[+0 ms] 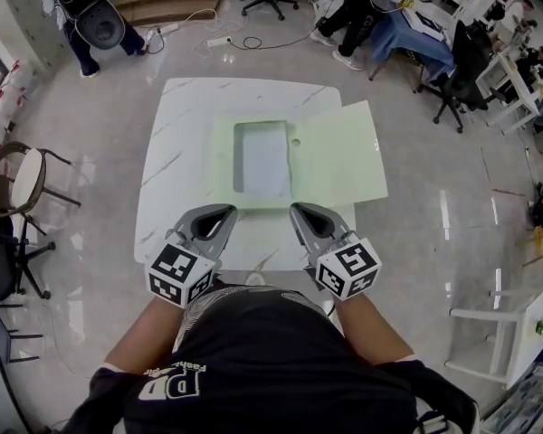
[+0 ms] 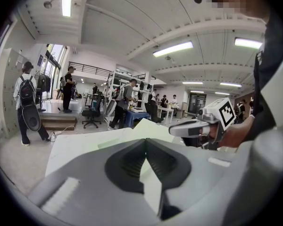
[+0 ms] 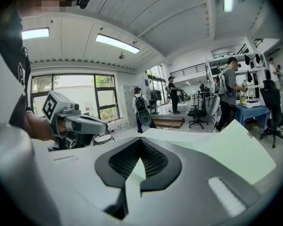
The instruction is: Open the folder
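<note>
A pale green folder (image 1: pixel 344 156) lies open on the white marble table (image 1: pixel 176 152). Its cover is spread flat to the right, and a grey-white sheet (image 1: pixel 261 159) shows in its left half. Both grippers hover above the table's near edge, just short of the folder. My left gripper (image 1: pixel 228 212) is shut, holding nothing, and so is my right gripper (image 1: pixel 297 211). In the left gripper view the jaw tips meet (image 2: pixel 145 141) with the green cover (image 2: pixel 153 126) beyond them. The right gripper view shows its tips closed (image 3: pixel 140 140) and the cover (image 3: pixel 236 149) off to the right.
A round stool (image 1: pixel 25 179) and a black chair (image 1: pixel 4 251) stand left of the table. A white shelf unit (image 1: pixel 511 328) stands at the right. Cables (image 1: pixel 226 36), office chairs and seated people fill the far floor.
</note>
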